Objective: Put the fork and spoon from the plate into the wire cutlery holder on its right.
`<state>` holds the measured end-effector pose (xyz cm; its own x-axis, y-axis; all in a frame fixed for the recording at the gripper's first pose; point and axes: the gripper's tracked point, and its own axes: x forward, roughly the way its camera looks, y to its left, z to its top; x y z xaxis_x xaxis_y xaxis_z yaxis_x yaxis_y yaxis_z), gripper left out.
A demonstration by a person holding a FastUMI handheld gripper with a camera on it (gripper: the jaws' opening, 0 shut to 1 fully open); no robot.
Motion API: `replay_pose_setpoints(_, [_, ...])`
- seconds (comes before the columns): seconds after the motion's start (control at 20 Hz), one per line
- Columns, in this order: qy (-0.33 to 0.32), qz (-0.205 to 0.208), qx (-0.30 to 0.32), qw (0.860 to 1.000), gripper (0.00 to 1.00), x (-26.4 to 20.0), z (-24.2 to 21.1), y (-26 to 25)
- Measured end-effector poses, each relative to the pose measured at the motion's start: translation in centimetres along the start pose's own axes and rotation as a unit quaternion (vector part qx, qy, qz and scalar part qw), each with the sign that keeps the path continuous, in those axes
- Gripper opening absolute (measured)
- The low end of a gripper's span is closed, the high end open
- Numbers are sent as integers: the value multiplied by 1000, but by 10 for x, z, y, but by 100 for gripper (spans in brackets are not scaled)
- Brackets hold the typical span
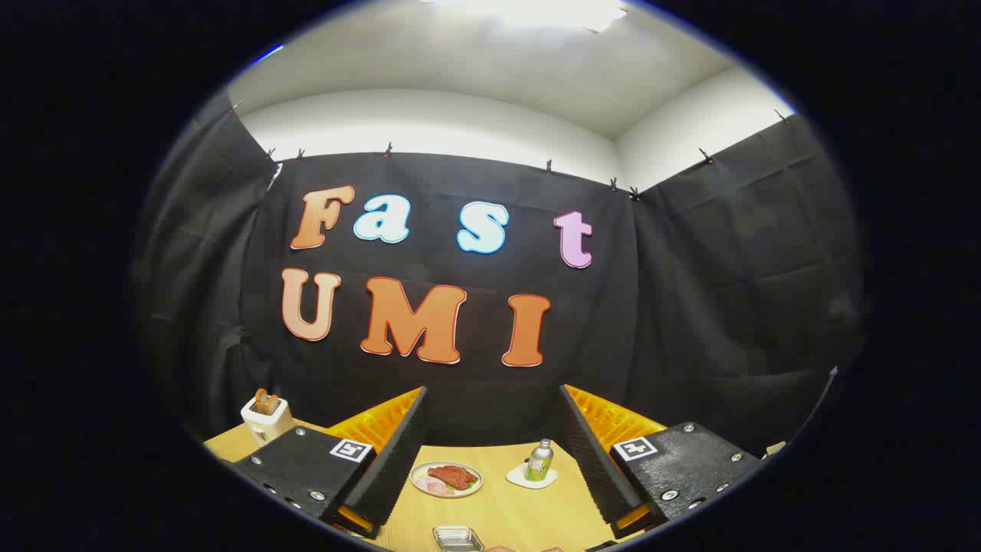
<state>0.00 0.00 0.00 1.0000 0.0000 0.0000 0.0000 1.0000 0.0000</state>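
Pale wooden table (498, 514) spreads beyond the gripper (494, 452), its fingers wide apart and gripping nothing. At twelve o'clock ahead sits a round plate of food (447, 479); at one o'clock a small green bottle (539, 461). Fork, spoon and holder aren't discernible, so lowering blind risks striking the wrong dish

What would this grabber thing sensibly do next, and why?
Probably tilt down toward the table. The gripper is open, holding nothing, aimed high at the booth wall. No fork, spoon or wire holder can be made out; beyond the fingers sit a food plate and a small bottle.
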Motion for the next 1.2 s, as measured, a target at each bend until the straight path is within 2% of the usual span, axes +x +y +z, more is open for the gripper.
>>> replay_pose_setpoints(0.4, [4, 65, 23, 998, 98, 12, 5, 37])
replay_pose_setpoints(0.65, [-13, 74, 22, 997, 98, 18, 14, 46])
replay_pose_setpoints(0.95, [-3, 92, 40, 995, 98, 20, 9, 71])
replay_pose_setpoints(1.2, [54, 120, 31, 991, 98, 19, -33, 105])
